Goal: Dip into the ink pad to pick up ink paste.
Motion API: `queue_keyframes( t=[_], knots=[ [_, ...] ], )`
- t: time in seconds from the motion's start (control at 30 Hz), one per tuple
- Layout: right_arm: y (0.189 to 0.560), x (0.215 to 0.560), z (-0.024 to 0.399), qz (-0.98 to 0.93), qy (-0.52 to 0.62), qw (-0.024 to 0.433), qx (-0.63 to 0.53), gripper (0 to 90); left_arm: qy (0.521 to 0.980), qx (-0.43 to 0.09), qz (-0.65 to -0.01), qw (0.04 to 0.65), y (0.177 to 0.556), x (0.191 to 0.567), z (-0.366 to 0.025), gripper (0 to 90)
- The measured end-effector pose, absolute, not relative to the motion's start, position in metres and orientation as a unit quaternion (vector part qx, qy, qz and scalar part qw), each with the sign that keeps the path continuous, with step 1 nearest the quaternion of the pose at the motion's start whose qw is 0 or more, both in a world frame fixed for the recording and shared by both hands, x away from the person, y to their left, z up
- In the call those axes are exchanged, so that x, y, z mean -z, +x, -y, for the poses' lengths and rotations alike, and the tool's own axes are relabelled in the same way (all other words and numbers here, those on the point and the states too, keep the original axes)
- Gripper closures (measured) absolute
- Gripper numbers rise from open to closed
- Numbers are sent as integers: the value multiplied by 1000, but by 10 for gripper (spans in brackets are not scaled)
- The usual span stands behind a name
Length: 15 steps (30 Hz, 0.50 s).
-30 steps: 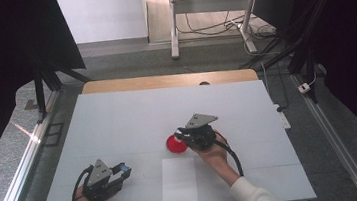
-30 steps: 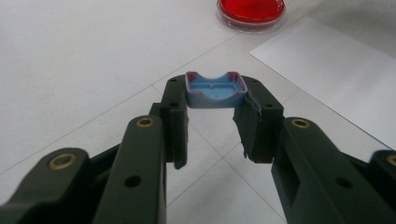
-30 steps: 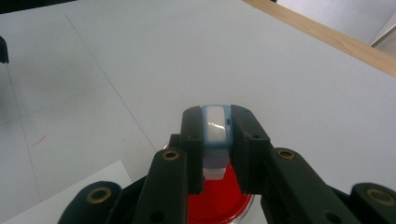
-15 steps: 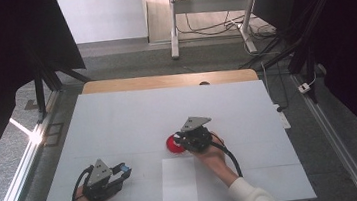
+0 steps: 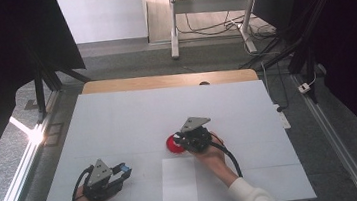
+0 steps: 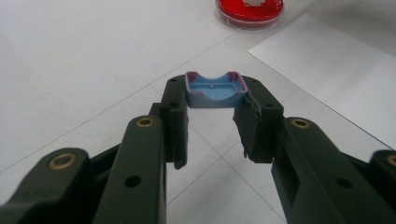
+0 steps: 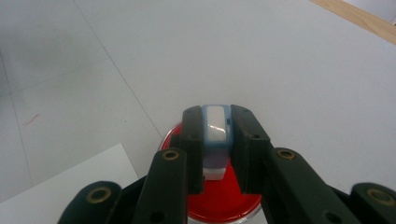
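A white table (image 5: 118, 117) carries the work, with a white sheet of paper (image 5: 179, 181) lying near its near edge, between the two hands. Just beyond the sheet's far right corner a red dish (image 5: 173, 144) rests on the table. The right gripper (image 7: 215, 140) is held directly over this dish, and its jaws are clamped on a small white-and-blue block (image 7: 215, 135), kept upright with its long axis along the jaws. The dish thus lies straight below the block, so a short lowering seems to be all that is called for. Well to the left, the left gripper (image 6: 215, 100) is clamped on a small blue cap (image 6: 215, 89), with the red dish far ahead.
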State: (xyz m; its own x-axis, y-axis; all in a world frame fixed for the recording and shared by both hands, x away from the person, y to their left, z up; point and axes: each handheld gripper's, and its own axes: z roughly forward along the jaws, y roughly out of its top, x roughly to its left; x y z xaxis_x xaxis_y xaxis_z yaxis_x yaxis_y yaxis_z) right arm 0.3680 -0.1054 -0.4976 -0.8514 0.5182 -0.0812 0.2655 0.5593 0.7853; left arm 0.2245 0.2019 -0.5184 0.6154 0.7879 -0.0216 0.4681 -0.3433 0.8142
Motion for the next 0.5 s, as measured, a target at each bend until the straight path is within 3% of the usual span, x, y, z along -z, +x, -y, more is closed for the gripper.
queue_keyframes(
  t=[0.5],
  knots=[
    [368,500,104,-873,228,151,-403,752,798,-194,-393,415,224,518,-200,651]
  ],
)
